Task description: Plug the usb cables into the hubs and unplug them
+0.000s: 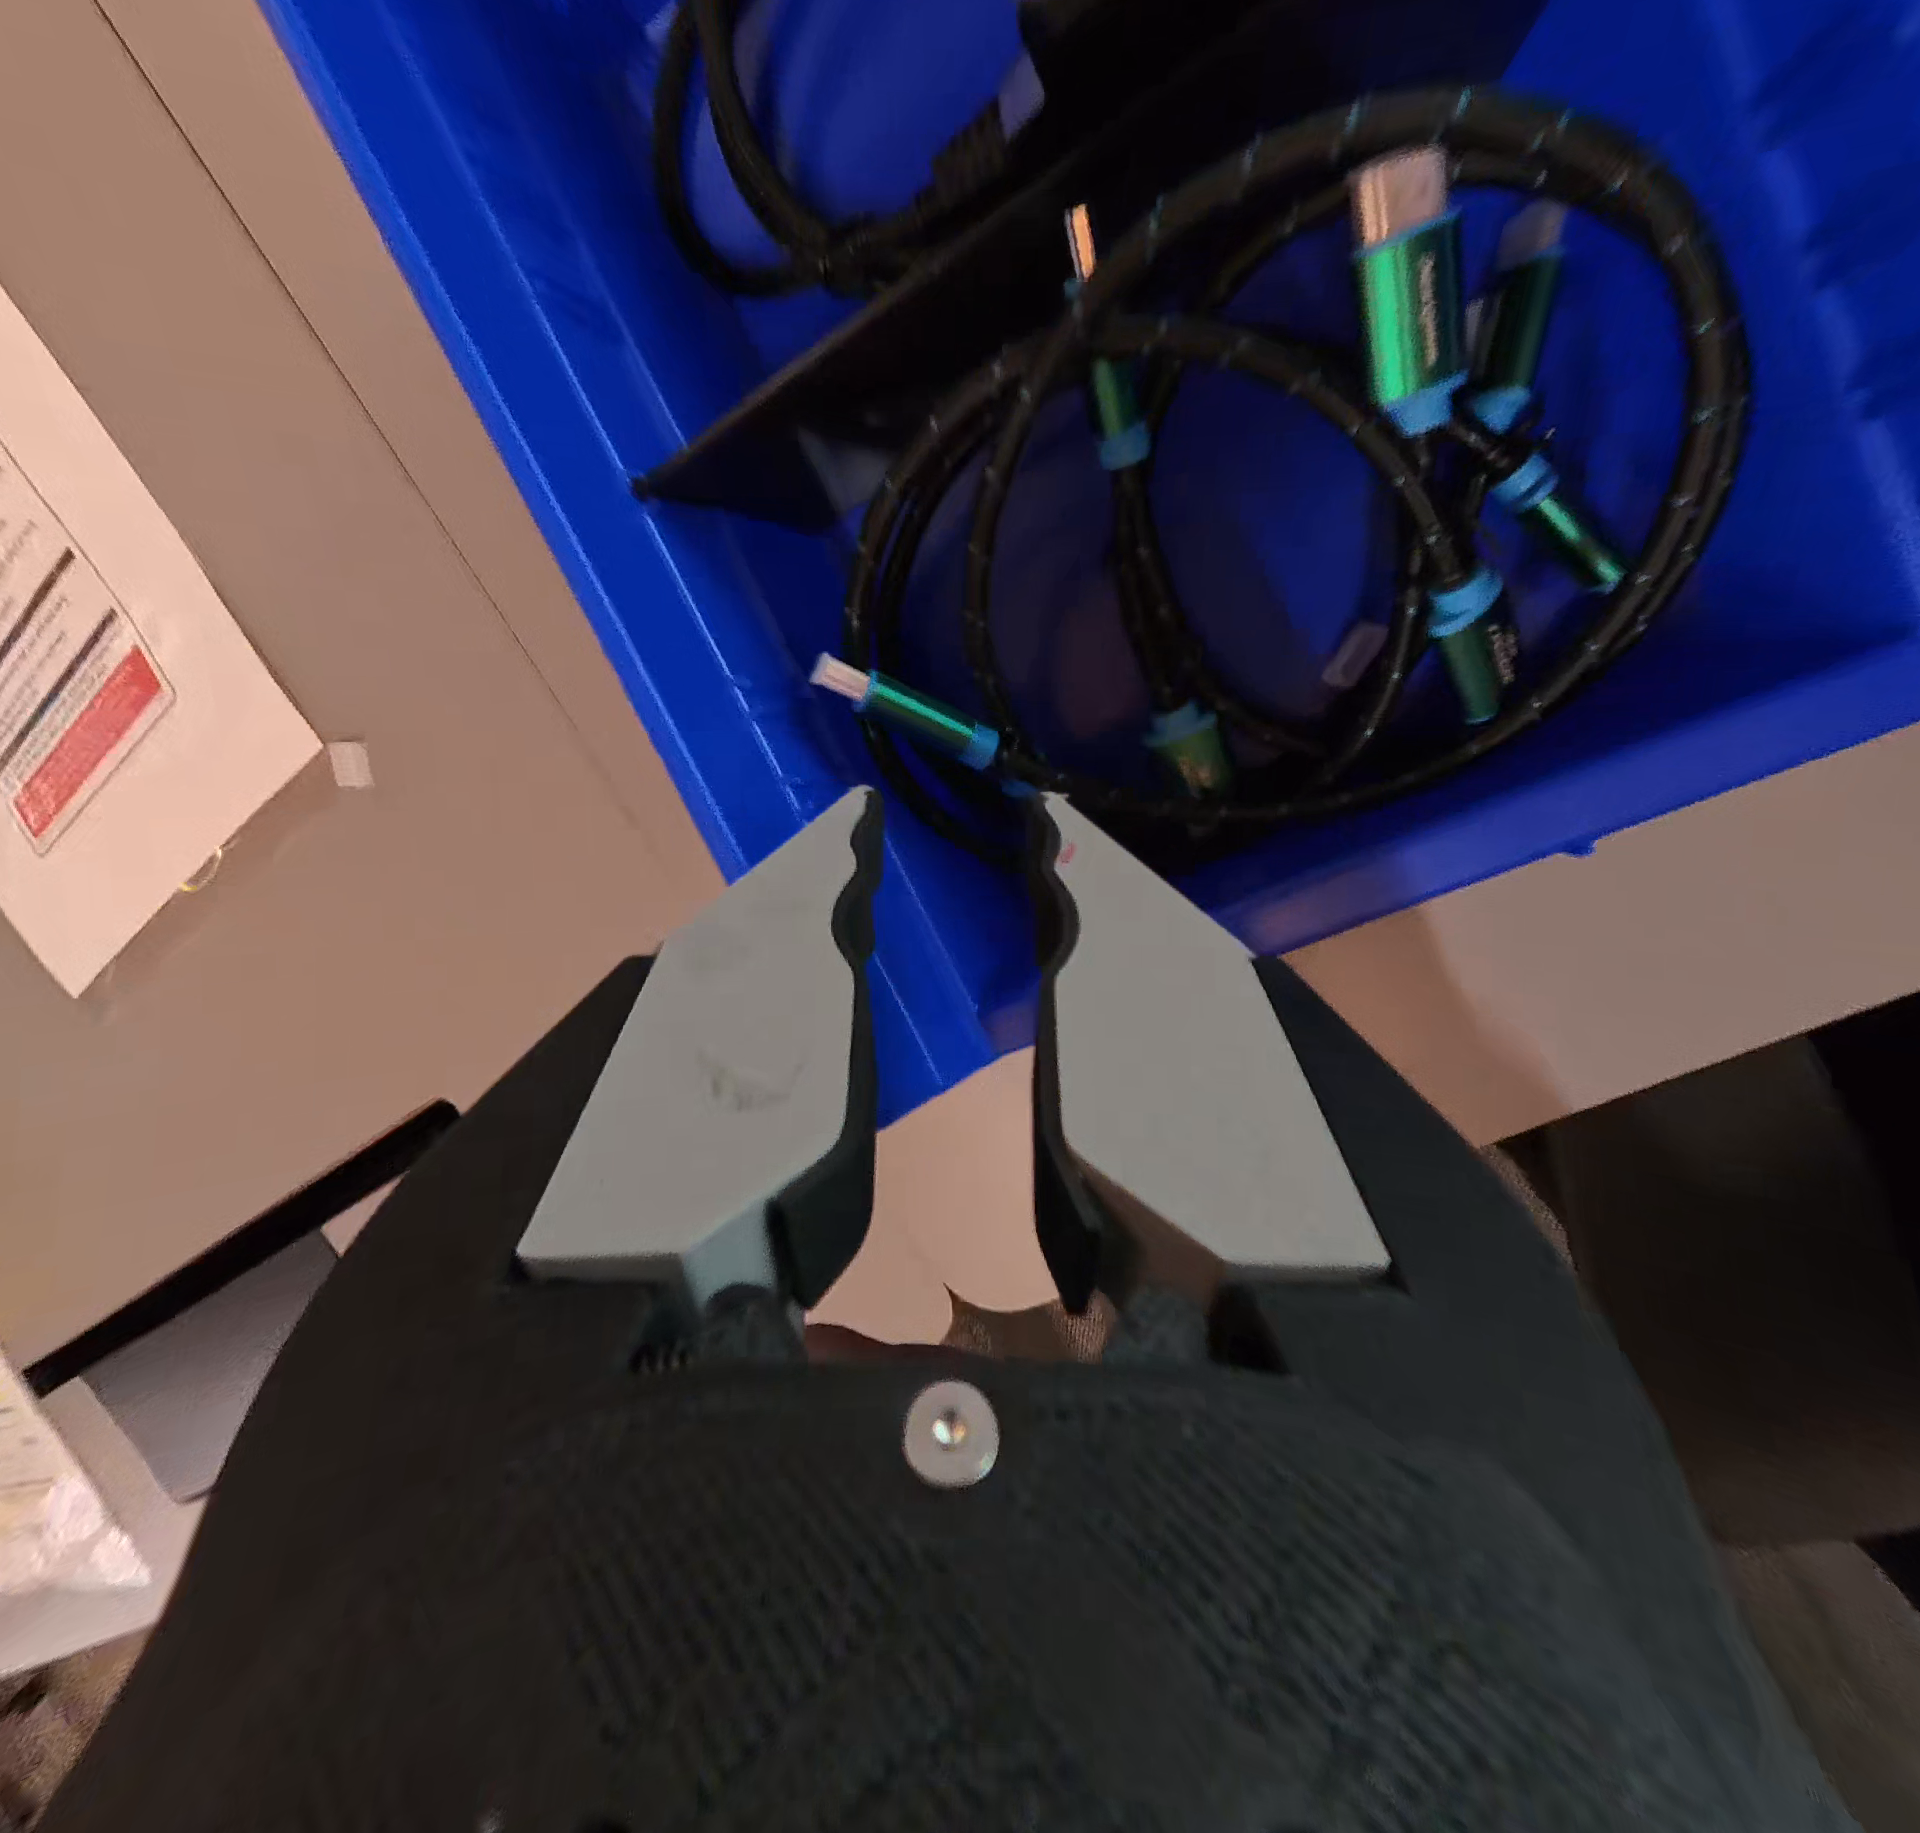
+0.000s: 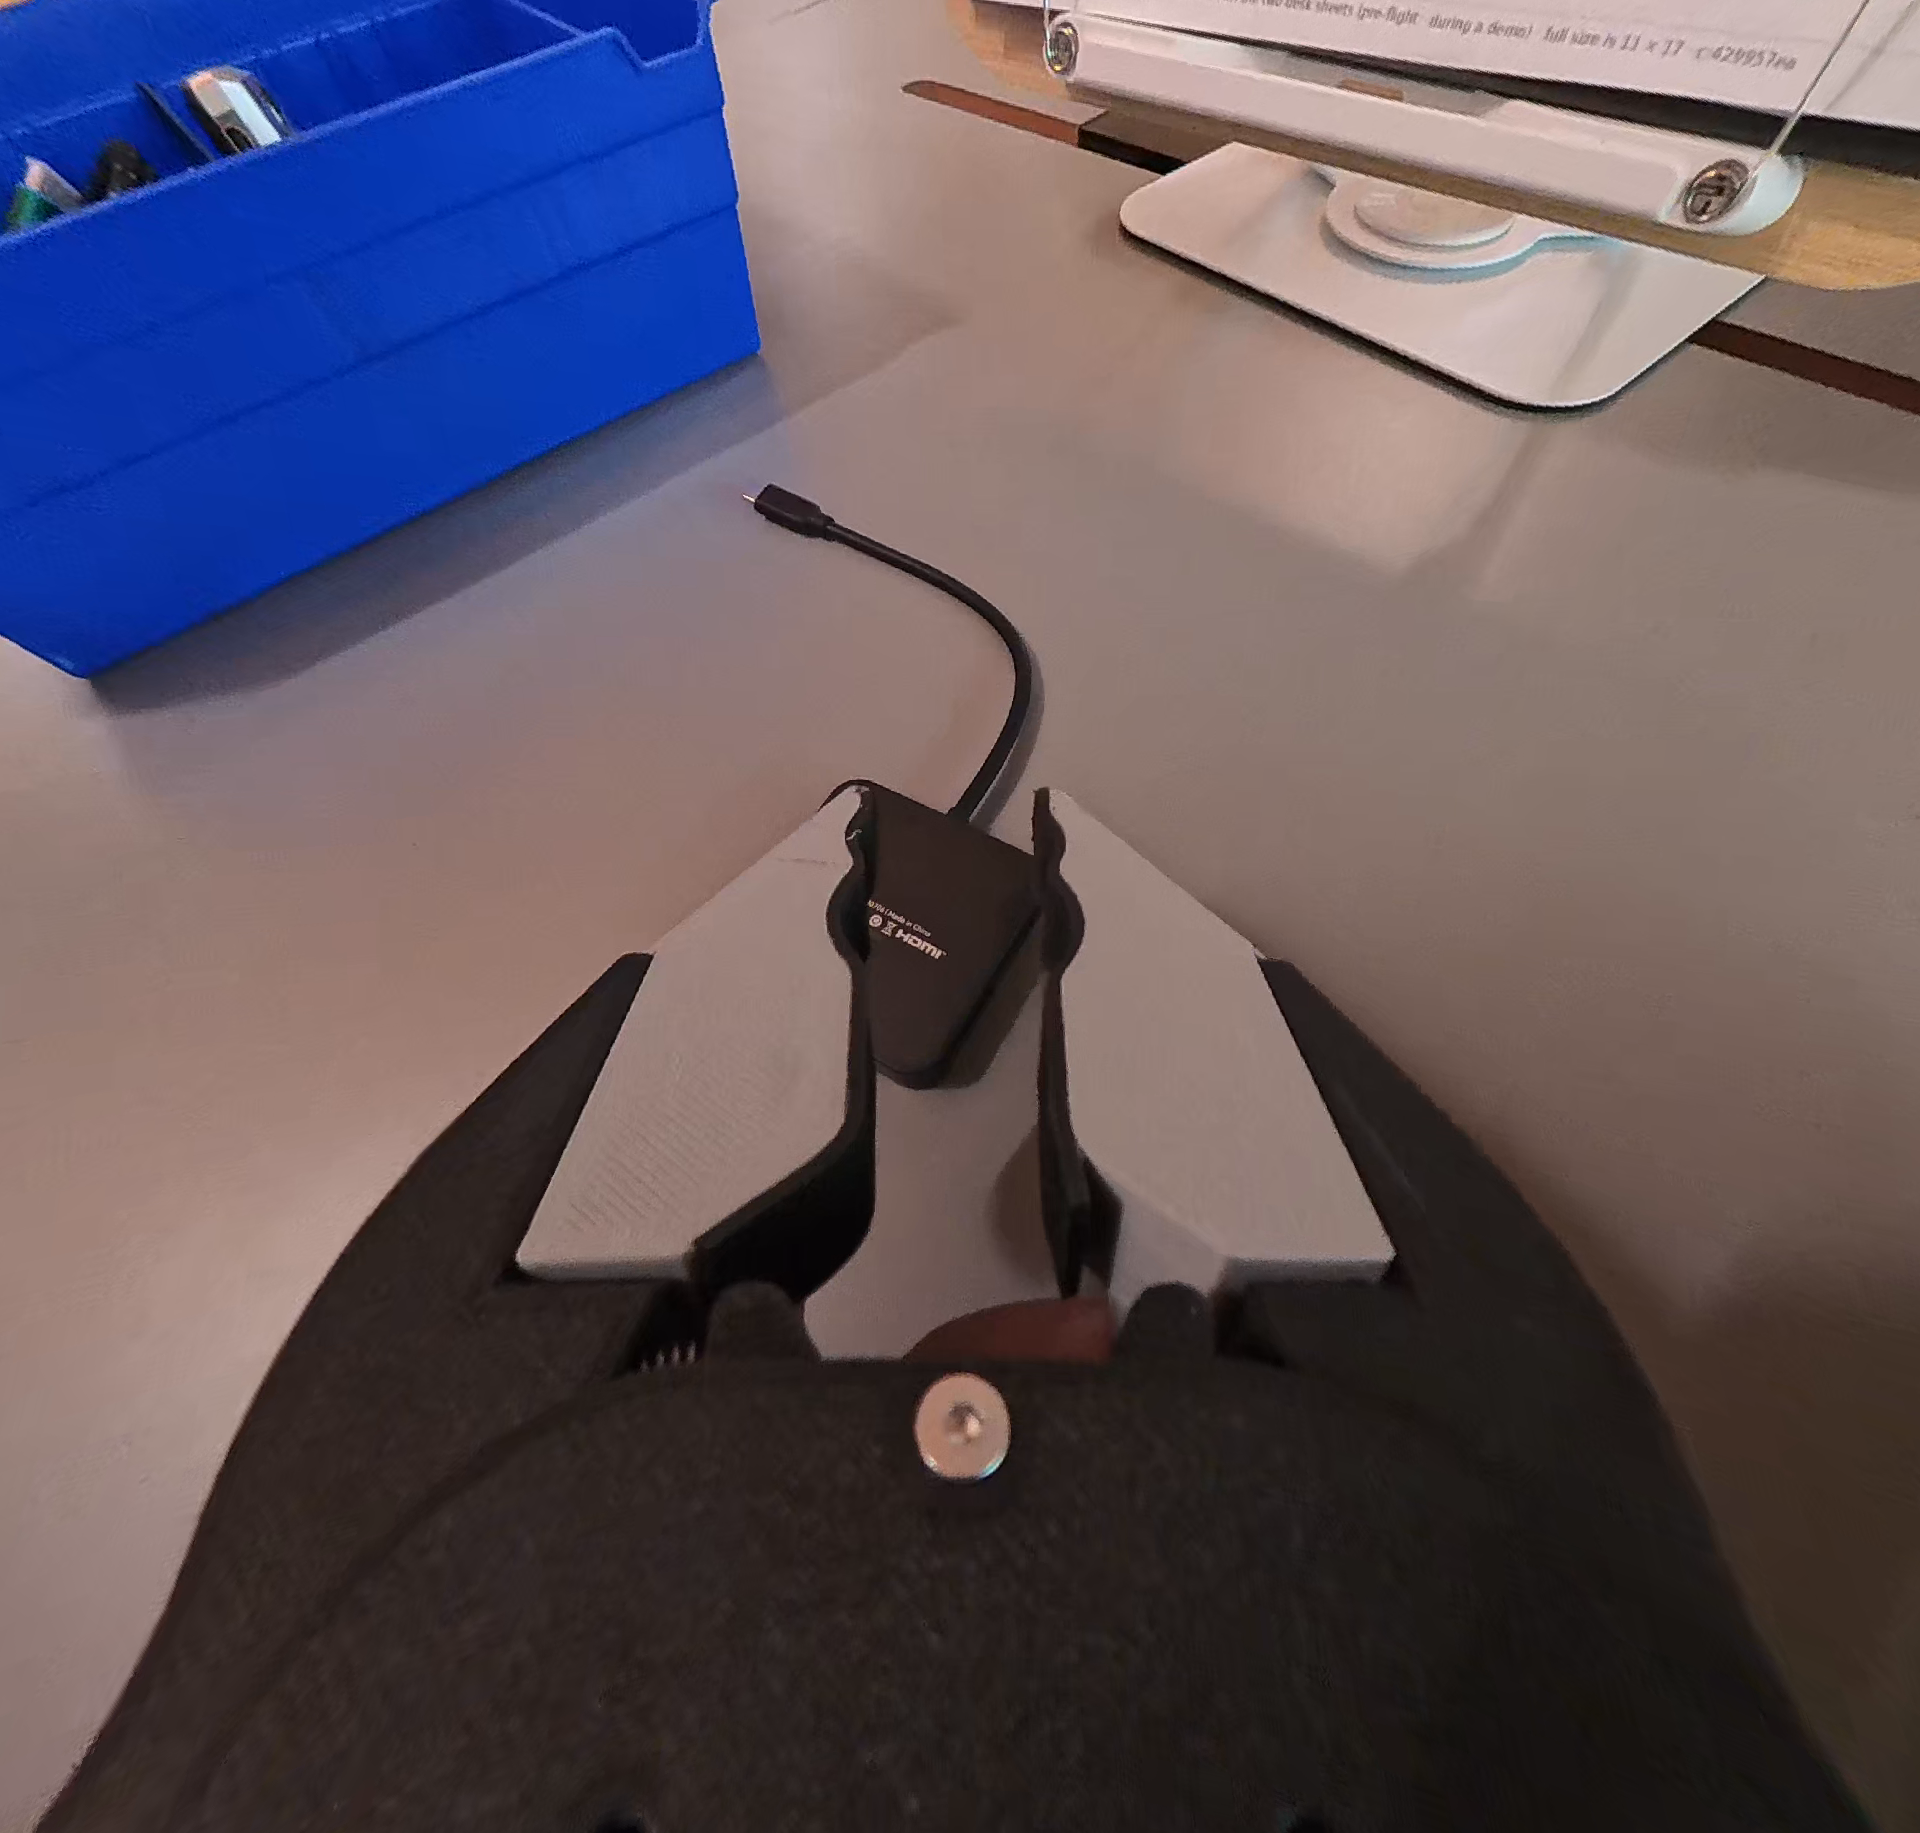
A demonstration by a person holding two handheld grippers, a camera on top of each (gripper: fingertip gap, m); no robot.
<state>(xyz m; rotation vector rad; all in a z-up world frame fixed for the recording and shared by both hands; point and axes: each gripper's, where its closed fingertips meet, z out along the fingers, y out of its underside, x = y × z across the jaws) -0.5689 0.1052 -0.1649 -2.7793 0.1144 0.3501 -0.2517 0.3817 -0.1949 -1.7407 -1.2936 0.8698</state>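
Two grippers show, one per view. The left gripper hangs over the near corner of a blue bin, its fingers spread apart with nothing between them; whether the tips touch the bin's rim cannot be told. Just beyond the tips lies a coil of black braided cables with green metal plugs, tangled so that single cables are hard to follow. A black divider crosses the bin, and the compartment behind it is blurred and cut off by the frame's top edge. A paper sheet lies on the grey surface to the left.

The right gripper has its fingers around a black adapter resting on the surface, both pads against its sides. Its short cable curves away to a small plug. A white stand holding a printed sheet is cut off at the top.
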